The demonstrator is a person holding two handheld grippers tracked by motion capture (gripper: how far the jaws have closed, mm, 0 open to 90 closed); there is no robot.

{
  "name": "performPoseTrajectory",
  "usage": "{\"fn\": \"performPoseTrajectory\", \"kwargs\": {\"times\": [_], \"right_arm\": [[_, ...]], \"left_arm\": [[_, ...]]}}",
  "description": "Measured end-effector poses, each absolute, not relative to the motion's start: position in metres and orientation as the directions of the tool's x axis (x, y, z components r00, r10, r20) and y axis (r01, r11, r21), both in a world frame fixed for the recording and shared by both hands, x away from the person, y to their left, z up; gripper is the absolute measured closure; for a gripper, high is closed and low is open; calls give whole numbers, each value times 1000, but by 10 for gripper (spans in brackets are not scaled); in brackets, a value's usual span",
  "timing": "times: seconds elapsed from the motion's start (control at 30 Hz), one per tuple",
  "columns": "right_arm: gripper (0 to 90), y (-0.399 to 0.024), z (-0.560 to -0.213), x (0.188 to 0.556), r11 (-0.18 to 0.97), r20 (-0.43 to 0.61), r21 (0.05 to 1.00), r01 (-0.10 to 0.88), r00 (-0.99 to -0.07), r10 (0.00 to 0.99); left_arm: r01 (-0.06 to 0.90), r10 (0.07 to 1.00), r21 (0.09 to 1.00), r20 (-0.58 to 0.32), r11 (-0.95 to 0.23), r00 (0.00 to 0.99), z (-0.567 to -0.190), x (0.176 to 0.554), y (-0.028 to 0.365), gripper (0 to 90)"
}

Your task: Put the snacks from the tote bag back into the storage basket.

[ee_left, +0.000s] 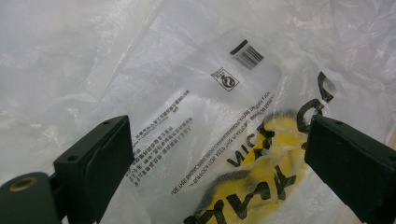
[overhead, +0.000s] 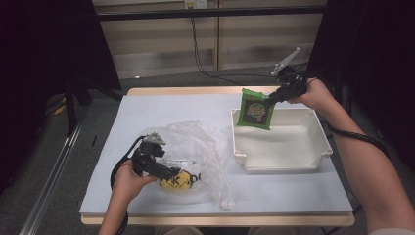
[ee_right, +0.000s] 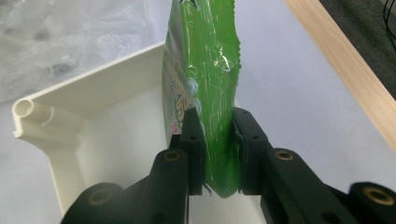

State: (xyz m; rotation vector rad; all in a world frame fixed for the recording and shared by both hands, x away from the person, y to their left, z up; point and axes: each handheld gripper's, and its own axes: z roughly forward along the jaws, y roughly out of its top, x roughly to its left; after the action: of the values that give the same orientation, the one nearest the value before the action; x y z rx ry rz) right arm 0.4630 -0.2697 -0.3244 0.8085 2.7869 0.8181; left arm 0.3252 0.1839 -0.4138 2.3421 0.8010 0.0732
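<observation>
One green snack pouch (overhead: 255,109) clamped in the right gripper (overhead: 272,98) at the upper right of the high view, hanging by its top corner over the far left corner of the white bin (overhead: 320,133). Seen in the right gripper view as pinched edge-on between both pads, near the pouch's lower end in that frame, bin wall (ee_right: 70,100) at left. Left gripper (overhead: 172,172) at lower left of the high view, jaws spread wide and gripping nothing, resting at the clear plastic bag (overhead: 205,147) with a yellow printed packet (ee_left: 261,186) showing through the film.

Best handled, by judgement, like this:
- Lower the pouch straight down until its bottom edge meets the bin floor, clear of the near wall and rim.
- Tilt so it lies flat rather than leaning on the wall.
- Release only once supported; no drop from height, or a bounce over the rim becomes likely.
- Keep the left gripper steady on the bag, so the film stays put on the bench (overhead: 147,112).
</observation>
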Motion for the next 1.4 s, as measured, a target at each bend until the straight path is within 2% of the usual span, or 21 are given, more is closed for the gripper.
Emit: {"fn": "performPoseTrajectory", "kwargs": {"times": [0.4,0.7,1.2,1.27,1.3,1.37,1.4], "right_arm": [[762,-258,-354,475,767,25,484,423,-882,470],[761,-255,-360,480,794,-41,507,337,-910,412],[746,-257,-363,487,783,-44,525,332,-909,415],[699,-258,-364,488,780,-46,528,335,-906,420],[643,-258,-365,488,779,-53,530,335,-904,424],[434,-259,-366,489,762,-43,531,370,-887,460],[371,-260,-366,489,747,-33,531,401,-871,490]], "left_arm": [[541,571,593,-160,-597,805,-419,325,184,82],[534,572,588,-142,-608,808,-415,327,183,83],[546,571,587,-167,-597,804,-421,331,183,83],[540,568,582,-158,-607,808,-420,333,183,83],[551,577,584,-165,-597,800,-420,333,182,83],[540,569,585,-157,-605,807,-419,334,182,83],[541,573,591,-157,-599,805,-418,333,181,83]]}}
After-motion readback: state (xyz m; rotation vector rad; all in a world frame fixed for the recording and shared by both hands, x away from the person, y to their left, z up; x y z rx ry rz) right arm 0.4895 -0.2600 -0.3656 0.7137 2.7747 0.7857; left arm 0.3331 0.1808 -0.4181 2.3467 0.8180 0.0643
